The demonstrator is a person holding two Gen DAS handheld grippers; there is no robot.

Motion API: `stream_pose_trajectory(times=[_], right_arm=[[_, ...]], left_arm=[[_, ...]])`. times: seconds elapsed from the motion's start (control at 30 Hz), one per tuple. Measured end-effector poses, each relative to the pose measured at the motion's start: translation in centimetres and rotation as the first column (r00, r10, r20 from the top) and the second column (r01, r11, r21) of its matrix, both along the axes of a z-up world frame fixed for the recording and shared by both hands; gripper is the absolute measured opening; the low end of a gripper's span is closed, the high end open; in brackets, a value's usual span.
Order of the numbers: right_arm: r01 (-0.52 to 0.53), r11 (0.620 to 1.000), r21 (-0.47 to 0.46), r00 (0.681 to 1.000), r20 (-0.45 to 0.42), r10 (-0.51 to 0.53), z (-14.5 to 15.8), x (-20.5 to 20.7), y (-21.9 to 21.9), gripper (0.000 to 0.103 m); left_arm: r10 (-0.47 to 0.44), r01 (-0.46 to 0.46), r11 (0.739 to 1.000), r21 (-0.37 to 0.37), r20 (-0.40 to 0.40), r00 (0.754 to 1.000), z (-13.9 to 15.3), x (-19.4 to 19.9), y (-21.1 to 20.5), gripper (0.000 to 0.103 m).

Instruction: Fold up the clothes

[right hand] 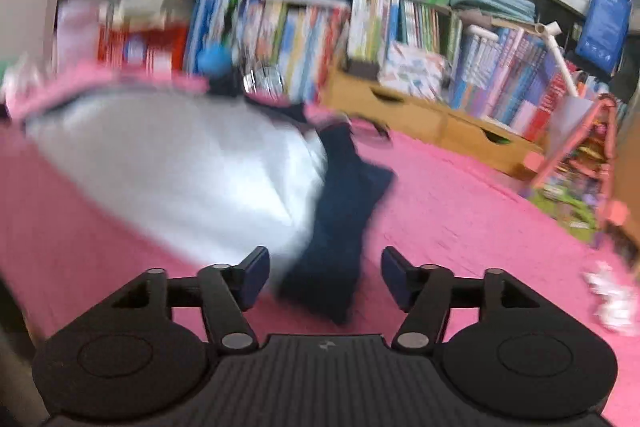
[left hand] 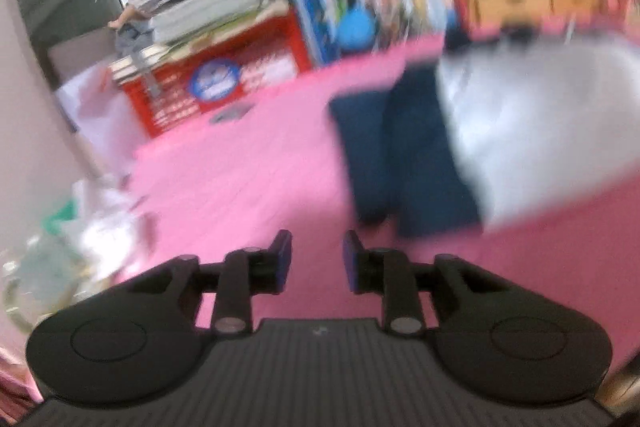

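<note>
While tilted down, both grippers (left hand: 317, 261) (right hand: 324, 277) — empty.

white garment (right hand: 172, 167) w/ navy sleeves (right hand: 344, 211) | flat on pink mat (right hand: 460, 211)

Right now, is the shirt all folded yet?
Partly. The shirt lies on the pink mat, and both navy sleeves look folded onto or beside its white body. Nothing is in hand: the left claw and right claw are open and empty. The body still looks unfolded, though the blur hides detail.
</note>
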State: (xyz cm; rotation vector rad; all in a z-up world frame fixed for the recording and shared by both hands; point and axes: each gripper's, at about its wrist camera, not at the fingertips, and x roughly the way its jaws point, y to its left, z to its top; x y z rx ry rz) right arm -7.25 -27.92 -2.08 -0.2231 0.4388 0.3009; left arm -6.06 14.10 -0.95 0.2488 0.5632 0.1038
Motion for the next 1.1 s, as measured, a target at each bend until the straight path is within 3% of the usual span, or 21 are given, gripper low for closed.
stream_pose_trajectory(times=[0.1, 0.17, 0.27, 0.33, 0.43, 0.47, 0.6, 0.73, 0.8, 0.87, 0.9, 1.0, 1.1], right_arm=[[-0.031, 0.996, 0.086, 0.999, 0.033, 0.028, 0.6, 2.0, 4.3, 0.08], [-0.067, 0.991, 0.113, 0.997, 0.046, 0.062, 0.9, 3.0, 7.3, 0.08], [-0.109, 0.989, 0.098, 0.992, 0.069, 0.102, 1.1, 3.8, 11.3, 0.079], [-0.123, 0.985, 0.117, 0.992, 0.045, 0.119, 0.9, 4.3, 12.8, 0.076], [-0.12, 0.976, 0.182, 0.992, -0.021, 0.126, 0.5, 5.3, 13.3, 0.053], [-0.114, 0.973, 0.203, 0.991, -0.043, 0.125, 0.4, 5.6, 13.3, 0.051], [-0.099, 0.959, 0.265, 0.99, -0.073, 0.123, 0.3, 6.4, 12.3, 0.051], [-0.091, 0.955, 0.283, 0.988, -0.098, 0.123, 0.2, 7.1, 12.1, 0.052], [-0.115, 0.967, 0.228, 0.987, -0.08, 0.136, 0.2, 7.1, 12.9, 0.054], [-0.162, 0.987, 0.018, 0.987, 0.018, 0.162, 0.2, 6.3, 15.3, 0.054], [-0.176, 0.978, -0.111, 0.98, 0.076, 0.185, 0.2, 5.7, 16.7, 0.055], [-0.184, 0.872, -0.453, 0.926, 0.219, 0.309, -1.0, 4.5, 19.7, 0.058], [-0.183, 0.73, -0.658, 0.877, 0.227, 0.424, -2.8, 5.4, 20.6, 0.058]], left_arm=[[-0.059, 0.063, 0.996, -0.061, 0.073, 0.996, 1.7, 2.2, -3.4, 0.037], [-0.093, 0.1, 0.993, -0.058, 0.122, 0.988, 2.2, 3.5, -6.3, 0.045], [-0.158, 0.162, 0.987, -0.016, 0.161, 0.974, 1.8, 5.0, -10.7, 0.045], [-0.175, 0.177, 0.984, -0.002, 0.154, 0.973, 1.0, 6.1, -12.2, 0.045], [-0.178, 0.177, 0.984, 0.021, 0.132, 0.975, -0.4, 7.8, -14.1, 0.044], [-0.162, 0.158, 0.987, 0.039, 0.117, 0.98, -0.9, 8.4, -14.1, 0.044], [-0.075, 0.068, 0.988, 0.14, 0.047, 0.996, -3.1, 10.4, -13.0, 0.045], [-0.028, 0.027, 0.998, 0.065, 0.014, 1.0, -2.9, 11.0, -10.6, 0.047], [-0.029, 0.028, 0.997, 0.075, 0.007, 1.0, -2.9, 11.1, -10.5, 0.047], [-0.033, 0.032, 0.992, 0.122, 0.006, 0.999, -3.0, 11.1, -11.1, 0.047], [-0.037, 0.035, 0.988, 0.148, 0.006, 0.999, -3.1, 11.1, -11.4, 0.047], [-0.044, 0.042, 0.983, 0.179, 0.006, 0.999, -3.2, 11.2, -11.4, 0.048], [-0.035, 0.034, 0.983, 0.178, 0.004, 0.999, -3.2, 11.3, -10.8, 0.051]])
